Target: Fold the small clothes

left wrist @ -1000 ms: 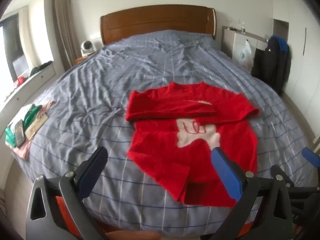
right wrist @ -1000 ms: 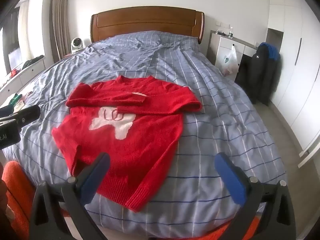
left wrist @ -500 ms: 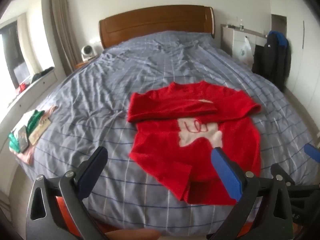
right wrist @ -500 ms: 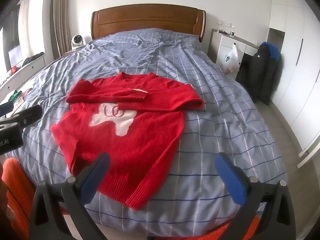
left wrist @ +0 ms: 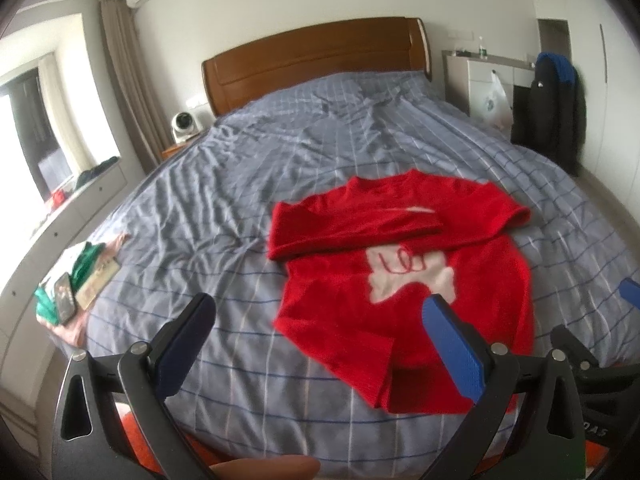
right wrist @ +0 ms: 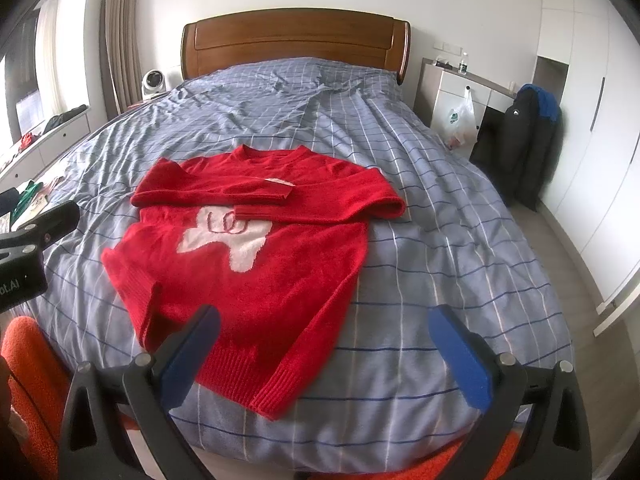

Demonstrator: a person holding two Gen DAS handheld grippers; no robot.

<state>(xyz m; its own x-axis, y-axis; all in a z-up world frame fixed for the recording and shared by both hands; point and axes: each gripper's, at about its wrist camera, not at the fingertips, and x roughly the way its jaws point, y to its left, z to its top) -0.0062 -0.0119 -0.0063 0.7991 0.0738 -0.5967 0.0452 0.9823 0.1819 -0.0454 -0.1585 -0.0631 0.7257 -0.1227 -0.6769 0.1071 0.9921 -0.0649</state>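
Currently red sweater (right wrist: pixel 256 276) lies sleeves-folded on bed (right wrist: pixel 440 264); left hand-held gripper (left wrist: pixel 320 340) and right hand-held gripper (right wrist: pixel 324 344) both wide, empty.

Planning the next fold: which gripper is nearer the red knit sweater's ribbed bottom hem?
Right. The right gripper hangs open at the red knit sweater hem's edge; the left gripper sits open, mostly left of it over striped bedding.

The sweater's (left wrist: pixel 404 280) lower hem is hidden behind tongs, perhaps folded under.
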